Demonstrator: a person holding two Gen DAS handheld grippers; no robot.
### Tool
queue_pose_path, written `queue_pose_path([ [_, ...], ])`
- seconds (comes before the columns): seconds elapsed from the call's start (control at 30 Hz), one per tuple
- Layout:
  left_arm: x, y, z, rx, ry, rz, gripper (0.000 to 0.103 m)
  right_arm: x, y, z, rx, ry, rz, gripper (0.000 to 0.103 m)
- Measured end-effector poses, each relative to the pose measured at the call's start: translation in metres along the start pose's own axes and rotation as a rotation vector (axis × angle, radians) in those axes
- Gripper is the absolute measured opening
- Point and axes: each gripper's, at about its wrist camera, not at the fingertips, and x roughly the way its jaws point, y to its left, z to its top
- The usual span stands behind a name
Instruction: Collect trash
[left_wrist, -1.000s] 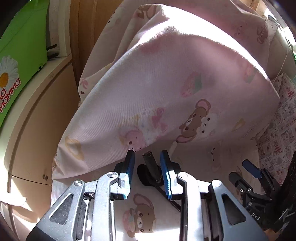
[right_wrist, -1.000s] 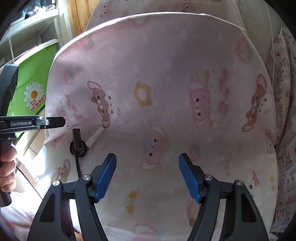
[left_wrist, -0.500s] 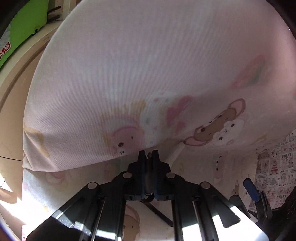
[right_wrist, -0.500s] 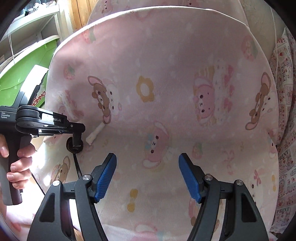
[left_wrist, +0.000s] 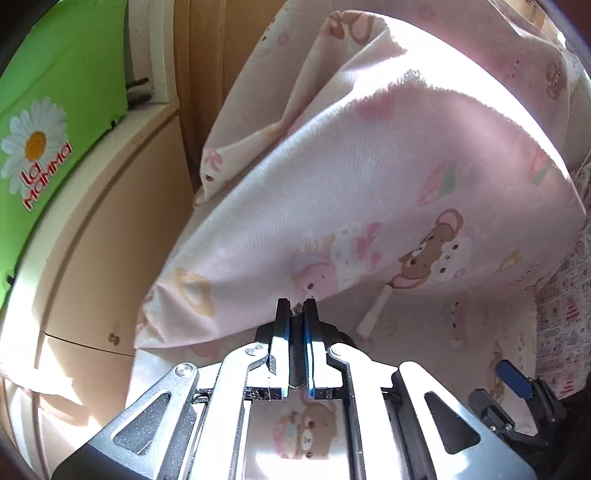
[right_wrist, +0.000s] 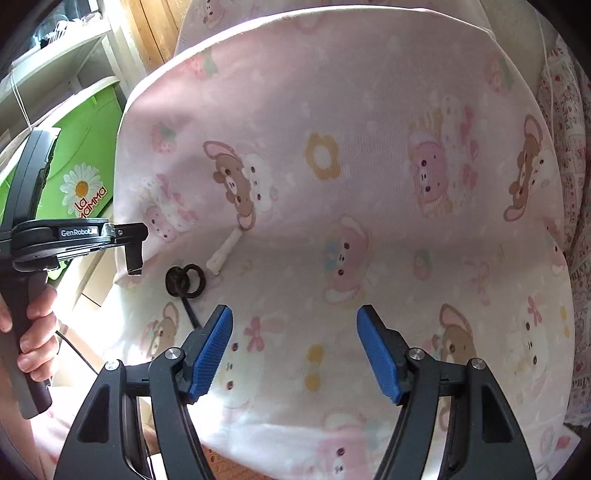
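Left fingers (left_wrist: 296, 314): pressed together on a small dark cylindrical piece (left_wrist: 296, 354), which stands upright between the blue pads; its frayed top shows just above the tips.
Left gripper pose: tilted steeply downward, tips just in front of the lower edge of the pink bear-print pillow (left_wrist: 388, 192). In the right wrist view it enters from the left, lifted clear of the bed sheet (right_wrist: 369, 295), with the dark piece gripped at its tip.
Left hand (right_wrist: 35, 332): wrapped around the black handle, at the left frame edge.
Right fingers (right_wrist: 294, 350): spread wide, nothing between them, pads apart over the sheet.
Right gripper pose: angled down toward the bed, well apart from the left one.
Black rings (right_wrist: 186, 280): lying on the sheet just below the left tips, a black cord running from them toward the lower left.
White stick (right_wrist: 225, 253): on the sheet at the pillow's base, just beside the rings.
Green box (left_wrist: 48, 122): on the wooden shelf at the left, daisy print.
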Motion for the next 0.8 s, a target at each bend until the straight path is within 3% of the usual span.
queue_pose_path([
  [0.1,-0.01,0.01,0.003,0.01,-0.054,0.078,0.006,0.008,0.011,0.014,0.023,0.053,0.079,0.072],
  [0.13,-0.013,0.015,0.004,0.007,-0.067,0.09,0.006,0.012,0.014,0.02,0.037,0.057,0.065,0.071],
  [0.23,-0.02,0.031,0.005,-0.022,-0.081,0.085,0.006,0.029,0.02,0.04,0.108,0.065,0.045,0.057],
  [0.27,-0.022,0.035,0.005,-0.032,-0.082,0.075,0.006,0.037,0.02,0.045,0.151,0.088,0.078,0.049],
  [0.33,-0.026,0.039,0.004,-0.031,-0.09,0.077,0.006,0.055,0.019,0.049,0.265,0.116,0.198,0.041],
  [0.37,-0.028,0.041,0.004,-0.025,-0.101,0.093,0.006,0.064,0.02,0.05,0.3,0.124,0.215,0.038],
  [0.43,-0.03,0.041,0.003,-0.015,-0.117,0.121,0.006,0.081,0.023,0.051,0.337,0.138,0.174,0.034],
  [0.57,-0.028,0.048,-0.001,-0.028,-0.102,0.126,0.006,0.102,0.026,0.052,0.426,0.125,0.177,0.032],
  [0.73,-0.031,0.06,0.005,-0.063,-0.109,0.116,0.006,0.111,0.036,0.055,0.435,0.088,0.109,0.031],
  [0.8,-0.034,0.062,0.005,-0.071,-0.112,0.121,0.006,0.117,0.037,0.056,0.448,0.098,0.106,0.026],
])
